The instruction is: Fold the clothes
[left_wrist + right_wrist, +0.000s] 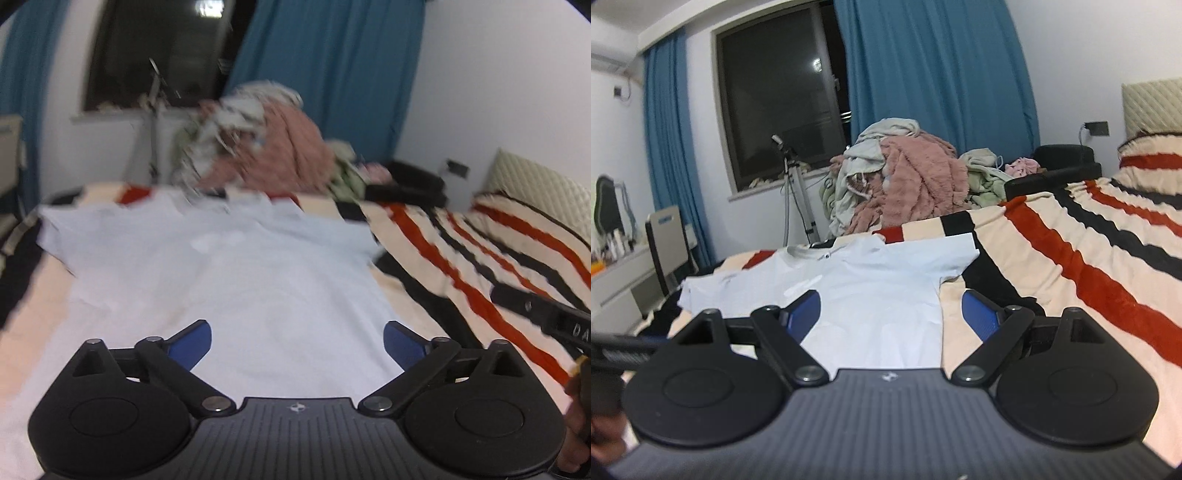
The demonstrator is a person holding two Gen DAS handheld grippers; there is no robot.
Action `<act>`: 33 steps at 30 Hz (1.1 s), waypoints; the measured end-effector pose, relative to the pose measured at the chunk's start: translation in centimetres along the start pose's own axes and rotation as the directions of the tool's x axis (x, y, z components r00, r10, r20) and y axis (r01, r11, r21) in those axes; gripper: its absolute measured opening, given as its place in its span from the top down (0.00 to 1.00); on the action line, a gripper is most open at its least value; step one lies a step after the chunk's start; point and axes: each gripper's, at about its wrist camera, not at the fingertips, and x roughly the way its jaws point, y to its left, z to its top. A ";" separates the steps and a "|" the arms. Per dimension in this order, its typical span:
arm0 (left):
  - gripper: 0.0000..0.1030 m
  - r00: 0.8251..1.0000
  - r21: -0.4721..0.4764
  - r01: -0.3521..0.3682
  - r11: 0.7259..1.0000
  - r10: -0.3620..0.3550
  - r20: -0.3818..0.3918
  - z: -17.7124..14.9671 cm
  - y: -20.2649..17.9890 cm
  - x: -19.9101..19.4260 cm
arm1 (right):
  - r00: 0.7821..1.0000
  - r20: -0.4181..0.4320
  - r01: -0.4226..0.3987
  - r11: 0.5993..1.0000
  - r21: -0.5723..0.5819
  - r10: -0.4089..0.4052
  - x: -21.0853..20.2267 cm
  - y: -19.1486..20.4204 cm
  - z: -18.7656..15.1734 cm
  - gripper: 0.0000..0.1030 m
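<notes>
A pale blue T-shirt (pixel 871 291) lies spread flat on the bed, collar toward the far edge and both short sleeves stretched out sideways. Its fabric is thin and smooth, with a ribbed neckband and faint small markings on the chest; the left wrist view shows it blurred. It rests on a fleecy blanket (pixel 1071 258) striped in cream, red and black, which covers the bed right up to a pillow and a quilted cream headboard (pixel 1152 107).

The left gripper (pixel 297 343) hangs over the lower part of the shirt with its blue pads spread wide and nothing between them. The right gripper (pixel 890 314) is likewise spread, one blue pad over the shirt's body and the other over the blanket just beside the shirt's edge, pinching nothing. In the left wrist view the right gripper's black body shows at the right edge above the stripes.

Beyond the far edge of the bed rises a heap of unfolded laundry (pixel 905 184), with a fuzzy pink piece on top of grey-green ones. Behind it hang blue curtains (pixel 934 74) beside a dark window (pixel 779 96). A tripod (pixel 794 192) stands below the sill, and a chair (pixel 666 243) sits by a white desk at the left.
</notes>
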 end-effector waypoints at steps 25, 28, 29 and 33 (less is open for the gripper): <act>0.00 0.983 -0.151 -0.177 0.973 0.168 -0.072 -0.6 5.1 5.4 | 0.971 -0.169 -0.011 0.736 0.677 0.170 34.3 -15.8 -3.4 0.35; 0.00 0.982 -0.168 -0.181 0.969 0.167 -0.094 -0.5 5.6 7.1 | 0.971 -0.100 -0.092 0.723 0.685 0.218 37.1 -16.5 -4.3 0.37; 0.00 0.982 -0.179 -0.178 0.968 0.162 -0.099 -0.5 5.8 7.6 | 0.969 -0.083 -0.114 0.718 0.686 0.234 38.1 -16.5 -4.2 0.37; 0.00 0.979 -0.171 -0.192 0.967 0.176 -0.100 -0.5 5.9 9.3 | 0.968 -0.030 -0.163 0.716 0.678 0.248 41.9 -16.5 -3.9 0.37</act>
